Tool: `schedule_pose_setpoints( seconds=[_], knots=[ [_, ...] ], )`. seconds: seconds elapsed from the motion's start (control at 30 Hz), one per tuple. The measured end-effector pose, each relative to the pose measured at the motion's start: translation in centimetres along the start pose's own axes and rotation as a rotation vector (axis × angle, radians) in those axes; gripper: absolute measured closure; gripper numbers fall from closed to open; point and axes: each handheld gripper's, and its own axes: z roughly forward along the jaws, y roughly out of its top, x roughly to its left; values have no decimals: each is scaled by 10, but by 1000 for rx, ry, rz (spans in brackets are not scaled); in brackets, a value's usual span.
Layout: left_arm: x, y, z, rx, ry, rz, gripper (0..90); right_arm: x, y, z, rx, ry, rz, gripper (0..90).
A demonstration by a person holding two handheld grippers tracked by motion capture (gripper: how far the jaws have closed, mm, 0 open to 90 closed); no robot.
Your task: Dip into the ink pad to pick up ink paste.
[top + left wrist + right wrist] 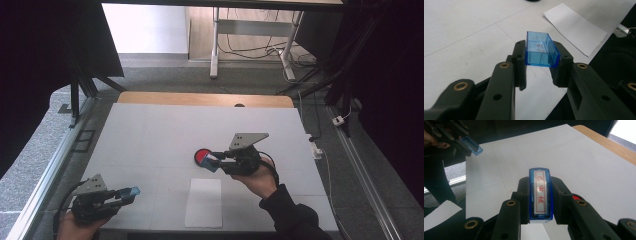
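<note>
Right gripper view shows the right gripper (541,195) clamped on one blue stamp (540,195) (red characters on its white label), held above one red ink pad (202,155). Near the table's front-left corner, the left gripper (541,63) grips one clear blue cap (541,51). One paper sheet (204,202) lies between them.
</note>
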Motion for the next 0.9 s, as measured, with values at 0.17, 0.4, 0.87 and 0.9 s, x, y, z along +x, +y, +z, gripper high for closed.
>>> schedule_pose_setpoints(
  seconds=[0.17, 0.4, 0.87, 0.9],
  knots=[
    [0, 0, 0, -2, 0, 5, 681, -5, 3, 6, 13, -1, 3, 714],
    [0, 0, 0, -2, 5, -4, 680, -12, 6, 15, 28, -11, 4, 714],
    [-1, 0, 0, 3, 8, 5, 680, -30, 10, 36, 60, -41, 10, 715],
    [-1, 0, 0, 2, 7, 5, 680, -30, 10, 36, 60, -41, 10, 715]
  ],
)
